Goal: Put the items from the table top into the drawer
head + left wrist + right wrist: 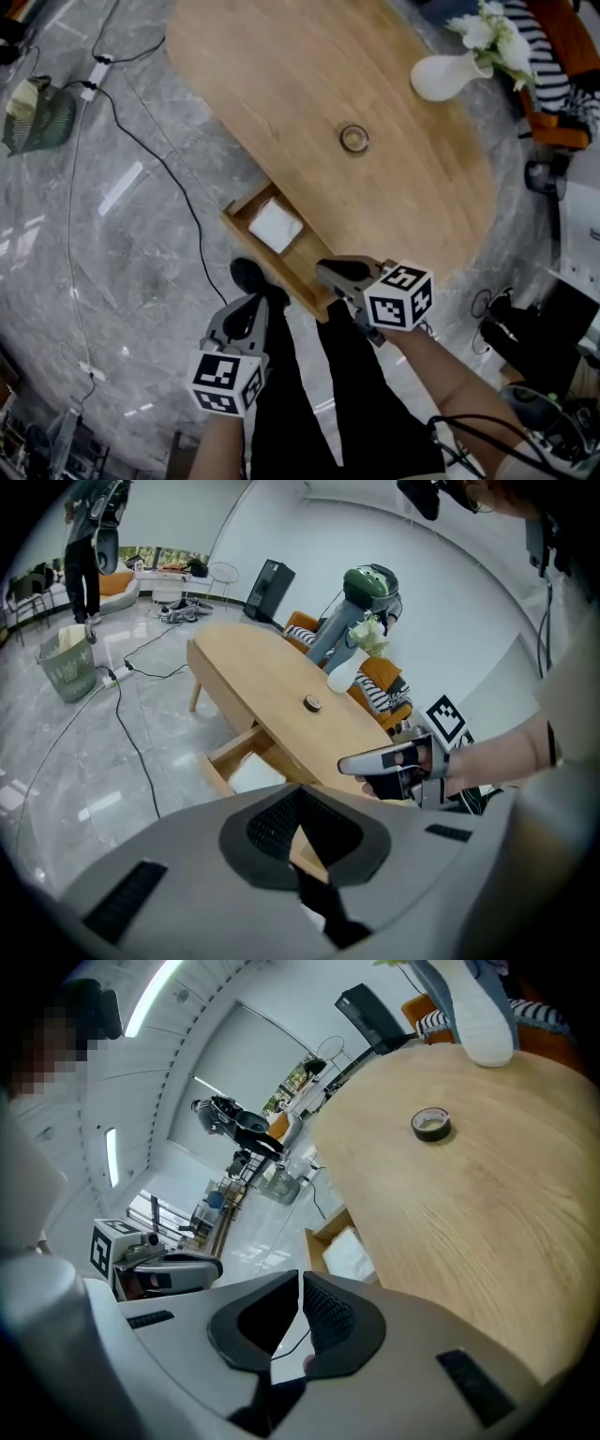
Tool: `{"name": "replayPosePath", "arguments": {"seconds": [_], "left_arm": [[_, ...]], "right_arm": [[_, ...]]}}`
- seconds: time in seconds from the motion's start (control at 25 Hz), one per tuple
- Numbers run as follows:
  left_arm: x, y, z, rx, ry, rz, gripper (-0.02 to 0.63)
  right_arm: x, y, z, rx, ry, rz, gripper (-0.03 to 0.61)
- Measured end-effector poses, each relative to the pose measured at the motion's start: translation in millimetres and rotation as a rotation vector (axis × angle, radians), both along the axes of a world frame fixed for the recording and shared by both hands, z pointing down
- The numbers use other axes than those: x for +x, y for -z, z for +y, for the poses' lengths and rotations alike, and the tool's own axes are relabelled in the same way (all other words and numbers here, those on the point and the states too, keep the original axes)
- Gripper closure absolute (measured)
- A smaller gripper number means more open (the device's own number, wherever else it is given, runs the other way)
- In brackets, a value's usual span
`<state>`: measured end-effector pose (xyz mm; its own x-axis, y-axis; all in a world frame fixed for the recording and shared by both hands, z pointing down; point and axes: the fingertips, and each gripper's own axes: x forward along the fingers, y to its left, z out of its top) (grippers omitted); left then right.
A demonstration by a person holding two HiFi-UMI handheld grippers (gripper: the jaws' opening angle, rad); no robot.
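A roll of tape (354, 139) lies on the oval wooden table (281, 75), also in the left gripper view (312, 703) and the right gripper view (431, 1125). The drawer (246, 208) under the table's near edge stands pulled out, with a white flat item (276, 225) inside. My right gripper (323, 269) hangs by the drawer's front corner, shut and empty; its pads (323, 1312) meet along a thin slit. My left gripper (261, 302) is lower left of the drawer over the floor, shut with nothing in it (300, 799).
A white vase (450, 75) with flowers stands at the table's far right end. Behind it is an orange chair (553, 131) with a striped cushion. Black cables (150, 150) cross the grey floor near a wire basket (37, 112). A person (84, 564) stands far off.
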<state>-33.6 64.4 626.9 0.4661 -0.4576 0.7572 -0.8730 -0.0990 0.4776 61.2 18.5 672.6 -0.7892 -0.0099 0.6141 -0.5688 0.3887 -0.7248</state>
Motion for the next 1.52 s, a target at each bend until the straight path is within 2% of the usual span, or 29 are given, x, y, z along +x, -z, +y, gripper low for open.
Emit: {"name": "replayPosePath", "arguments": {"seconds": [0.08, 0.32, 0.76, 1.04, 1.52], "left_arm": [[3.6, 2.9, -3.2, 0.008, -0.001, -0.006, 0.614], [5.3, 6.2, -14.7, -0.002, 0.087, 0.018, 0.613], [12.4, 1.6, -16.8, -0.021, 0.107, 0.016, 0.614], [13.8, -2.5, -30.1, -0.026, 0.128, 0.025, 0.612], [18.8, -12.5, -61.4, -0.040, 0.162, 0.047, 0.614]], "right_arm": [[5.4, 2.1, -0.9, 0.004, -0.005, -0.001, 0.535], [18.3, 1.8, -1.1, 0.002, -0.007, 0.001, 0.535], [30.6, -4.9, -8.7, -0.009, -0.005, 0.006, 0.535], [41.7, -14.7, -33.6, 0.011, -0.020, 0.045, 0.534], [63.6, -35.1, -102.8, 0.104, -0.028, 0.160, 0.531]]}}
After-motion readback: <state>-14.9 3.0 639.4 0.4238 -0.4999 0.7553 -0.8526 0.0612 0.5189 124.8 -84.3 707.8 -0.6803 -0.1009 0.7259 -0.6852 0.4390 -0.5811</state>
